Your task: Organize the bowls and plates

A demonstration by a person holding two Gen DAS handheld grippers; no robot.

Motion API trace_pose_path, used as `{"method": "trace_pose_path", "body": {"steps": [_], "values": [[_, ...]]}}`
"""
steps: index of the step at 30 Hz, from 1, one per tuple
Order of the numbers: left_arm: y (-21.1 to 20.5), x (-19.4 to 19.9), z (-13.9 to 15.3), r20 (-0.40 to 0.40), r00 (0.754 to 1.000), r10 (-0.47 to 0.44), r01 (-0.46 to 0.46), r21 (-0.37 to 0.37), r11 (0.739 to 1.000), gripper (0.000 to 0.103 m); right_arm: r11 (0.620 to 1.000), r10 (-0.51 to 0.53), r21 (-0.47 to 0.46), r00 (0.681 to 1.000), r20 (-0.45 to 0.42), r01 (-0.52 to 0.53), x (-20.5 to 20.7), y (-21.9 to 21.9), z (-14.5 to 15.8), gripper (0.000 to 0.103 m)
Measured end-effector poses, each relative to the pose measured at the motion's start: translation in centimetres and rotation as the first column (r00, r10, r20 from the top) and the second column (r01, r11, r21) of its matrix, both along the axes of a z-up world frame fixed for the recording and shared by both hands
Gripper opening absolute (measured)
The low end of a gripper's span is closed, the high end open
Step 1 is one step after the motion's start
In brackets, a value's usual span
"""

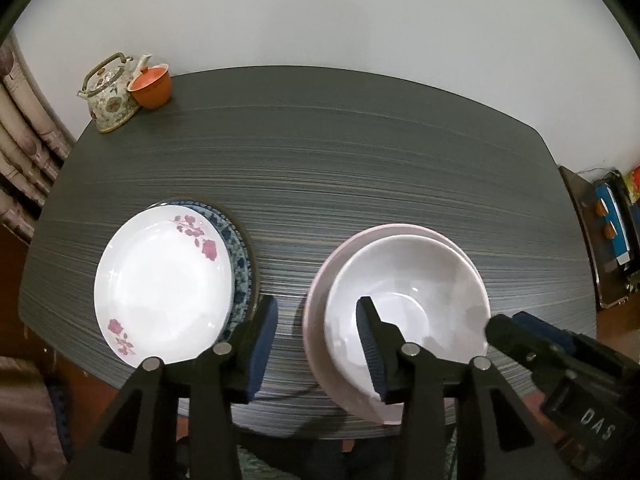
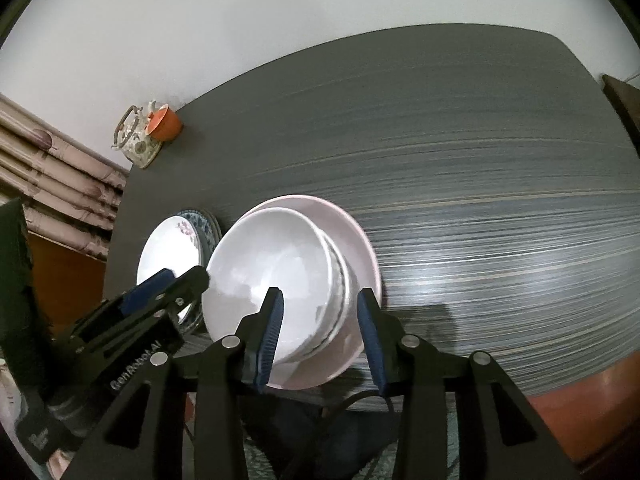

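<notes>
A white bowl (image 1: 420, 280) tops a small stack of bowls (image 2: 336, 304), which stands in a wide pink plate (image 1: 316, 320) near the table's front edge. To its left a white plate with pink flowers (image 1: 160, 280) lies on a blue patterned plate (image 1: 240, 256). My left gripper (image 1: 316, 304) hovers open over the bowl's left rim and the pink plate's edge, its pads pressing on nothing. My right gripper (image 2: 320, 294) is open astride the bowl's right wall, one pad inside and one outside, both apart from it. Each gripper shows at the edge of the other's view.
A flowered teapot (image 1: 108, 96) and an orange cup (image 1: 152, 86) stand at the far left corner of the dark striped table (image 1: 360, 160). A dark side unit with coloured items (image 1: 600, 240) is off the right edge. Curtains hang at the left.
</notes>
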State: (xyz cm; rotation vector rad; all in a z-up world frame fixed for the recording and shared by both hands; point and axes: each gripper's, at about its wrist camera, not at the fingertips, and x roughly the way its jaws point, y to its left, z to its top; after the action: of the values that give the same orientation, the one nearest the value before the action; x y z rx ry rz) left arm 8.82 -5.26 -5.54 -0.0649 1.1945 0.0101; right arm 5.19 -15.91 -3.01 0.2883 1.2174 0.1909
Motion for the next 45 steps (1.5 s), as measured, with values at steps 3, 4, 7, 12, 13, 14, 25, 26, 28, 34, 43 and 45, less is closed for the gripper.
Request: {"method": "trace_pose_path", "body": {"steps": [3, 4, 7, 12, 13, 14, 25, 26, 28, 34, 43, 45], "values": [[1.0, -0.1, 0.5, 0.01, 1.0, 0.019, -0.019, -0.006, 1.0, 0.042, 1.0, -0.006, -0.001, 1.0, -0.001, 0.006, -0.4, -0.7, 0.0, 0.037], [1.4, -0.1, 0.5, 0.009, 1.0, 0.027, -0.027, -0.013, 1.0, 0.042, 1.0, -0.013, -0.003, 1.0, -0.005, 0.013, -0.4, -0.9, -0.2, 0.038], [2.6, -0.2, 0.6, 0.003, 0.999, 0.053, -0.053, -0.027, 0.998, 0.043, 1.0, -0.025, -0.001, 1.0, -0.011, 0.025, -0.5, -1.3, -0.4, 0.038], [4.1, -0.4, 0.1, -0.044, 0.995, 0.087, -0.091, -0.09, 0.992, 0.043, 0.999, -0.042, 0.003, 0.999, -0.01, 0.042, -0.7, -1.9, -0.3, 0.038], [4.4, -0.5, 0.0, -0.055, 0.994, 0.095, -0.1, -0.104, 0.99, 0.043, 0.999, -0.048, 0.007, 0.999, -0.013, 0.048, -0.8, -2.0, -0.3, 0.038], [4.8, -0.6, -0.1, -0.066, 0.992, 0.105, -0.112, -0.118, 0.987, 0.043, 0.999, -0.05, 0.008, 0.999, -0.015, 0.05, -0.7, -2.0, -0.4, 0.038], [6.8, -0.8, -2.3, -0.201, 0.961, 0.189, -0.224, -0.171, 0.959, 0.043, 0.995, -0.101, -0.004, 0.991, -0.093, 0.101, -0.6, -3.2, -2.6, 0.039], [6.7, -0.7, -2.5, -0.209, 0.96, 0.186, -0.223, -0.171, 0.96, 0.043, 0.995, -0.104, -0.007, 0.99, -0.097, 0.104, -0.6, -3.4, -2.7, 0.039], [6.5, -0.5, -2.9, -0.223, 0.958, 0.182, -0.223, -0.176, 0.959, 0.043, 0.994, -0.105, -0.026, 0.989, -0.107, 0.102, -0.6, -3.4, -3.1, 0.04], [6.0, 0.4, -4.4, -0.255, 0.949, 0.183, -0.228, -0.16, 0.96, 0.043, 0.995, -0.096, -0.024, 0.988, -0.118, 0.094, -0.2, -3.0, -3.8, 0.042], [5.1, 1.1, -6.0, -0.284, 0.942, 0.178, -0.228, -0.152, 0.962, 0.042, 0.996, -0.08, -0.047, 0.988, -0.135, 0.074, 0.5, -2.2, -4.6, 0.043], [5.2, 1.4, -5.9, -0.268, 0.946, 0.182, -0.226, -0.142, 0.964, 0.042, 0.996, -0.079, -0.053, 0.987, -0.143, 0.072, 0.6, -2.0, -4.9, 0.043]]}}
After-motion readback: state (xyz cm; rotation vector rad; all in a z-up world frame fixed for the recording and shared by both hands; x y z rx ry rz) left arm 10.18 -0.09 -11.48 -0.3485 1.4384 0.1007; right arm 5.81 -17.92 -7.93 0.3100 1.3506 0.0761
